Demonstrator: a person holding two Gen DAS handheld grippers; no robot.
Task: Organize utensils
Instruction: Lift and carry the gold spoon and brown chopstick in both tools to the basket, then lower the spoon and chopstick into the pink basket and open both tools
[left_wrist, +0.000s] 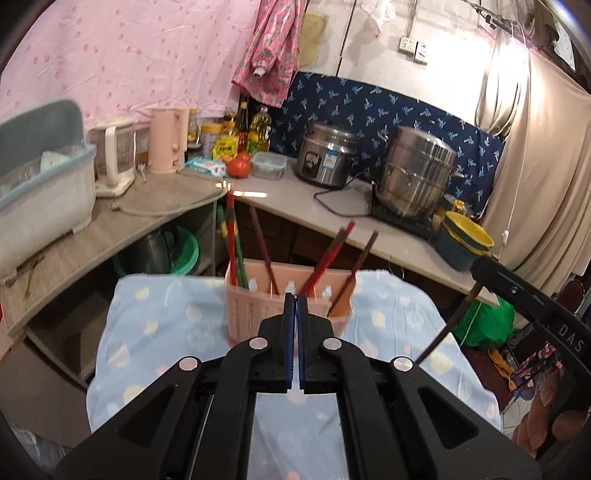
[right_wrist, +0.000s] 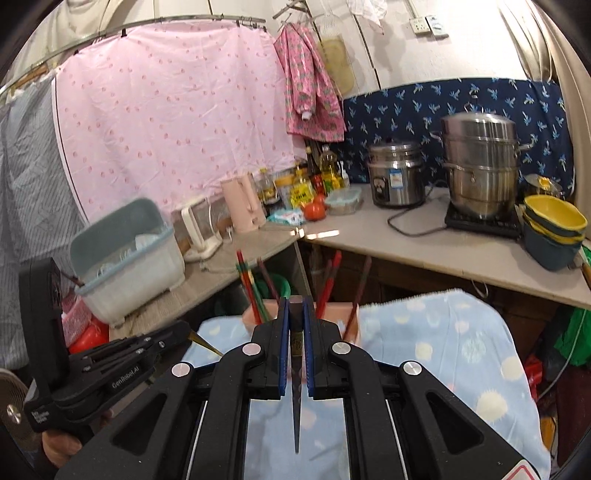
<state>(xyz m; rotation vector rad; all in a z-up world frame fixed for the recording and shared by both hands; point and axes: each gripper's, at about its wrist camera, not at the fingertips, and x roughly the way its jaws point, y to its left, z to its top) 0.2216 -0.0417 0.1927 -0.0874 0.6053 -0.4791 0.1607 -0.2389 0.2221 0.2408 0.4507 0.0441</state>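
Ahead and low, a bench (right_wrist: 461, 354) draped in a soft pale-blue cloth with faded round prints, rumpled at the edges. Behind it, a grey L-shaped kitchen bench (left_wrist: 280, 199) with steel pots, bottles and a pink kettle, well apart from the work.

At the cloth's far edge, a pink plastic holder (left_wrist: 255, 306), boxy, with perforated walls and more than one compartment. Inside, several chopsticks (left_wrist: 232, 240) leaning at loose angles: red-and-green lacquered ones at the left, dark reddish-brown ones to the middle and right.

Nearer, the right gripper (right_wrist: 295, 325), clamped on a single dark chopstick (right_wrist: 296, 413), a slim lacquered stick tapering to a point toward the camera, with a gold mark near its thick end, held between the blue pads just short of the holder. In the left view, the same stick seen slanting down from that gripper at the right edge.

Left gripper (left_wrist: 294, 306), blue pads pressed together with nothing seen between them in its own view, hovering just before the holder.

Step in hand, by the look of it: carrying one chopstick to the holder. Next move likely calls for tipping the stick upright, lining it over a compartment beside its fellows, then releasing without knocking the light holder.
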